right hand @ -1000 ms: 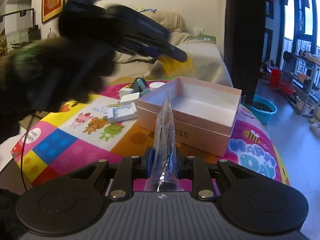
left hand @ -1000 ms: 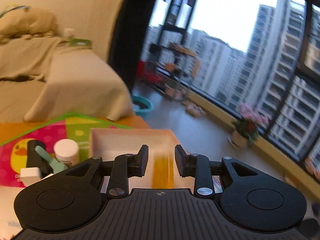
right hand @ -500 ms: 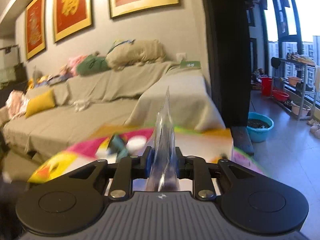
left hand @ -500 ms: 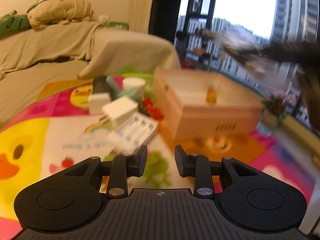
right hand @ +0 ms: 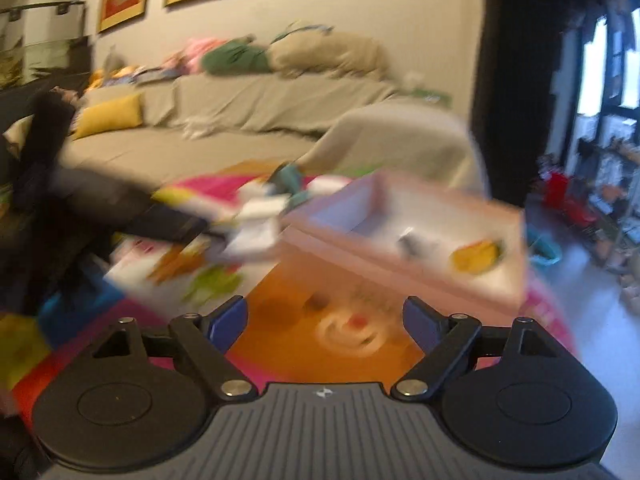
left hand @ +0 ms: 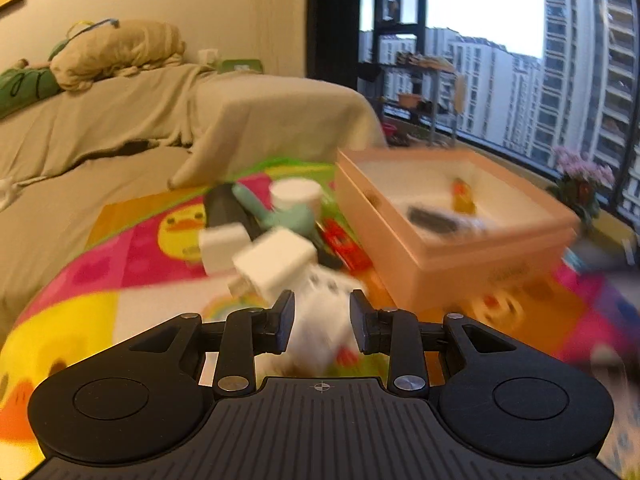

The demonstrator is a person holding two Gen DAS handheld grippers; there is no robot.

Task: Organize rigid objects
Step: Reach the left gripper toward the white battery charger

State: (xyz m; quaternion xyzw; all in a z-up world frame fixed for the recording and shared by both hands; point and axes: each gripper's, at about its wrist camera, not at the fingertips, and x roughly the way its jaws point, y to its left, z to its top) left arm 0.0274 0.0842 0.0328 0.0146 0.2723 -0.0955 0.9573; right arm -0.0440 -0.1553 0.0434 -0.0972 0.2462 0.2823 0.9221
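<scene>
A pink open box point(left hand: 452, 256) sits on the colourful mat; it also shows in the right wrist view point(right hand: 404, 260). Inside lie a yellow-orange item point(left hand: 462, 196) and a dark item in clear plastic point(left hand: 436, 220). My left gripper point(left hand: 322, 312) is open, low over a blurred white flat object point(left hand: 324, 312) that lies between its fingers. White chargers point(left hand: 276, 264), a white jar point(left hand: 296, 194) and a teal tool point(left hand: 280, 212) lie just beyond. My right gripper point(right hand: 326, 320) is wide open and empty, in front of the box.
A beige covered sofa point(left hand: 120, 128) runs behind the table. The left gripper and arm point(right hand: 100, 200) cross the left of the right wrist view. A red item point(left hand: 344, 244) lies beside the box. Windows and a flower pot point(left hand: 580, 184) are at right.
My right gripper has opened and let go of the clear plastic packet, which now lies in the box. My left gripper has moved down and forward over the white flat object.
</scene>
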